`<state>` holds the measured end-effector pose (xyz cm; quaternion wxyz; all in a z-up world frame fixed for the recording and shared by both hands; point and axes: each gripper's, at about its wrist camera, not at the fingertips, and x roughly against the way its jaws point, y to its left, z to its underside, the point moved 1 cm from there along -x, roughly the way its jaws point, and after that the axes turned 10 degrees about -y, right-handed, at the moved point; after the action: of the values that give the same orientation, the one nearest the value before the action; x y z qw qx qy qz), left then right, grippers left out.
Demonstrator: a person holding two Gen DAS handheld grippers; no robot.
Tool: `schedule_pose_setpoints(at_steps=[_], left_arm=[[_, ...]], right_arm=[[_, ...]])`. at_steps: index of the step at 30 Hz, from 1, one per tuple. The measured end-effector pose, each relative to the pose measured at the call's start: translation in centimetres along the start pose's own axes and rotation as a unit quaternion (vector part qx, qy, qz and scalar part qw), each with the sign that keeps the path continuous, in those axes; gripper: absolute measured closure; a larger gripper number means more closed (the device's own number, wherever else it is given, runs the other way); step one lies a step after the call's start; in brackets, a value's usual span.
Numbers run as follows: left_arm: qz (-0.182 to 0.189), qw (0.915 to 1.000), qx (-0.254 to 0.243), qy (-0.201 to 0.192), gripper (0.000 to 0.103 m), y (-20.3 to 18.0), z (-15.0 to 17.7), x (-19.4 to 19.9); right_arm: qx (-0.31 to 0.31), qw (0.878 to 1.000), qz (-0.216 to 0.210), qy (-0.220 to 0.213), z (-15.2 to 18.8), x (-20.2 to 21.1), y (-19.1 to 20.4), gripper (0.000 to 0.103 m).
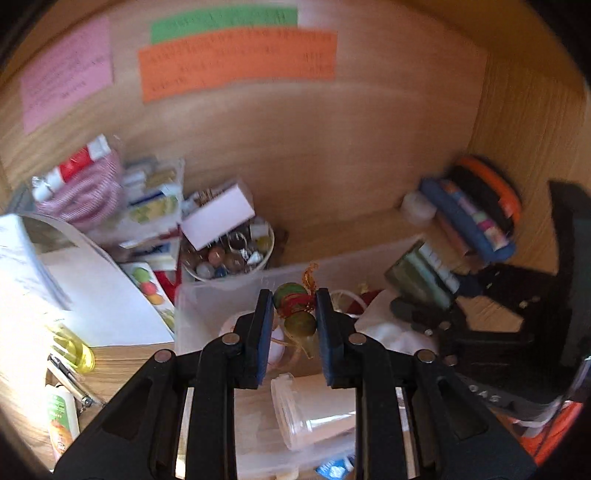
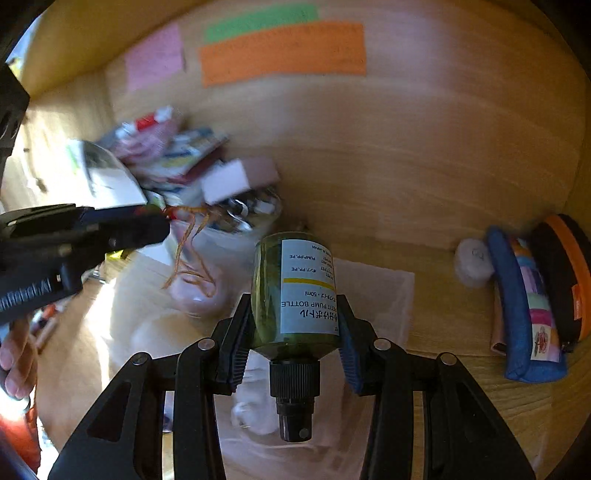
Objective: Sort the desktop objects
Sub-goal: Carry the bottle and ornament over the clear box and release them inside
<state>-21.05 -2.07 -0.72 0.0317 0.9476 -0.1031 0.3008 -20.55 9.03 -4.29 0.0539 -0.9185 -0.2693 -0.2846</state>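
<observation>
Wooden desk (image 1: pixel 332 236) boxed in by a wooden back wall, with pink (image 1: pixel 66 74), green (image 1: pixel 223 24) and orange (image 1: pixel 236 62) paper notes stuck high on that wall. Clear plastic bin (image 1: pixel 221 295) near the middle of the desk, a clear cup (image 1: pixel 310 410) lying on its side at its near edge. White papers (image 1: pixel 99 295) and a heap of packets (image 1: pixel 147 206) toward the left back corner, a small tub of beads and trinkets (image 1: pixel 229 254) just beside the bin's back left corner. Blue pencil case (image 2: pixel 517 306) and black-and-orange pouch (image 2: pixel 561 277) standing against the right side wall. Left gripper (image 1: pixel 295 325) closed on a green-and-red ornament (image 1: pixel 293 306) with gold threads, held above the bin. Right gripper (image 2: pixel 295 325) clamped on a green pump bottle (image 2: pixel 291 291), white label facing up, black pump toward the camera, also over the bin. Small yellow bottle (image 1: pixel 74 347) and a pen (image 1: pixel 70 380) by the desk's left front edge. Motion blur across much of both views.
</observation>
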Motion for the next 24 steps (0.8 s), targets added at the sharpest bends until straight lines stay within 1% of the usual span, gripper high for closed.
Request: schedule_pose_setpoints(at_steps=[4,9,12,17,21,24], left_arm=[[0.006,0.9999,-0.002,0.013,0.081,-0.3,0.7,-1.9],[0.002,0.9996,-0.016,0.024,0.081,-0.9,1.5,-3.1],[-0.006,0.9992,-0.029,0.027,0.081,-1.2,1.9,-3.5],[-0.003,0.9987,-0.037,0.033,0.08,-1.4,2.4,-3.7],[-0.007,0.9987,-0.041,0.03,0.066,-1.6,2.4,-3.7],[-0.009,0.9986,-0.045,0.026,0.063,-1.6,2.4,-3.5]], right_arm=[[0.013,1.0,0.015,0.005,0.5,-0.5,-0.2,0.065],[0.033,0.999,0.016,0.008,0.9,-1.0,0.3,0.065],[0.045,0.999,0.018,0.014,1.2,-1.5,0.7,0.065],[0.052,0.998,0.021,0.016,1.4,-1.6,1.0,0.064],[0.053,0.998,0.024,0.012,1.4,-1.5,1.0,0.065],[0.054,0.998,0.03,0.007,1.3,-1.3,1.0,0.065]])
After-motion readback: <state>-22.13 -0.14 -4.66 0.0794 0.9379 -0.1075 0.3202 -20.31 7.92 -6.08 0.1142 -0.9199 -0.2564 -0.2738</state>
